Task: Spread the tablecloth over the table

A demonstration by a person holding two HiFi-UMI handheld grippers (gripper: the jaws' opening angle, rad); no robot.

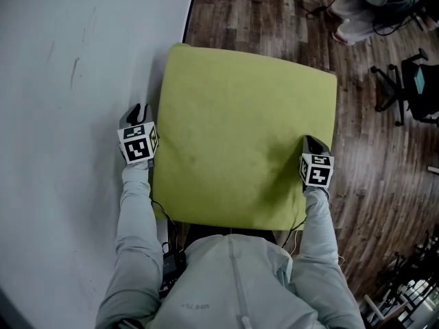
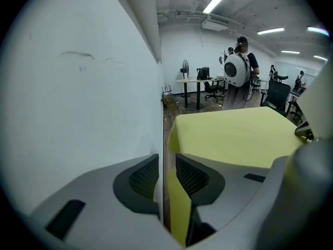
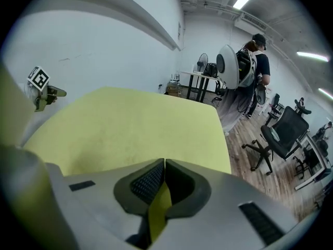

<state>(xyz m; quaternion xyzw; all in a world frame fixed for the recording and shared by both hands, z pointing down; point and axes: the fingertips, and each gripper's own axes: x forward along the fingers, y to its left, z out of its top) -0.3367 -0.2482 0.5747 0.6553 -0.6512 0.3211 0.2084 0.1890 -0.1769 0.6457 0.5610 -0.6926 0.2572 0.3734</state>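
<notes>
**Cloth flat, right tongs pinching, left tongs spread**

The yellow-green cloth point(image 1: 240, 129) lies flat over the table, hiding it, beside a white wall point(image 1: 68, 81). The left gripper point(image 1: 139, 112) sits at the cloth's left edge. Its jaws are apart, and the hem runs through the gap without being pinched. The right gripper point(image 1: 312, 142) rests on the cloth near its right corner, pressed together on a fold of it.
</notes>
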